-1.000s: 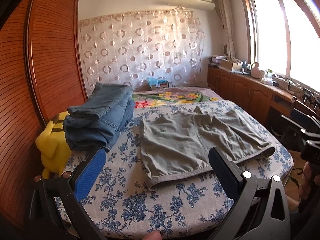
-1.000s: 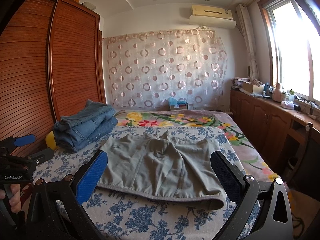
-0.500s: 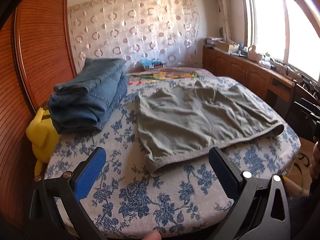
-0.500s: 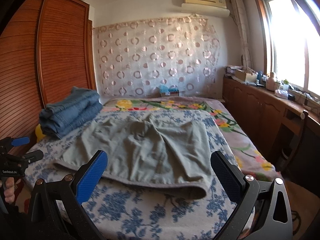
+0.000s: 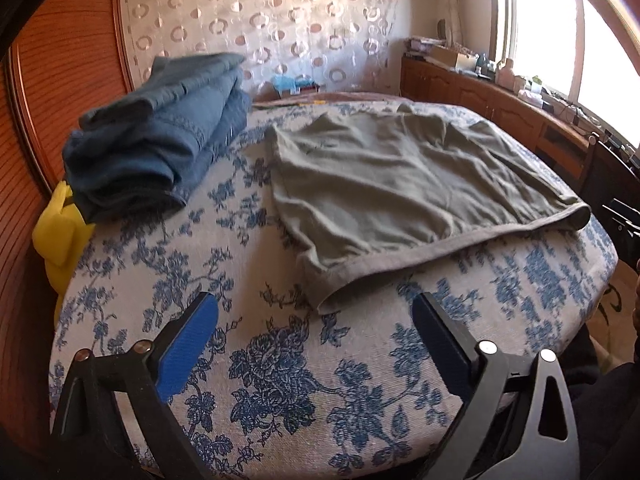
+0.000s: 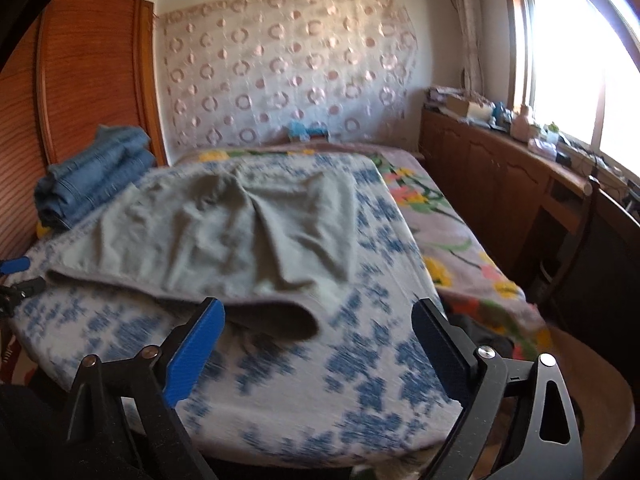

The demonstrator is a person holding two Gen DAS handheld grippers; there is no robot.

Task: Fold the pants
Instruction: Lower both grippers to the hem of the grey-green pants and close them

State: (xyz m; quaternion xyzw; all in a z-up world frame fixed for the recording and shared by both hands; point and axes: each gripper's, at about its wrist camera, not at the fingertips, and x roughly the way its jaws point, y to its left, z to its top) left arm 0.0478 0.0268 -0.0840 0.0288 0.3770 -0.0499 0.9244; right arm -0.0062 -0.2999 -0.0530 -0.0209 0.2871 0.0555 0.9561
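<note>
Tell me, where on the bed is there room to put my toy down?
The bare patch of blue-flowered cover between the folded jeans and the green pants, running toward the open left gripper. The middle is crowded with the pants.

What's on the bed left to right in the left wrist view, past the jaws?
Yellow plush at the bed's left edge → folded jeans → olive shorts spread flat → wooden cabinets along the window wall.
</note>
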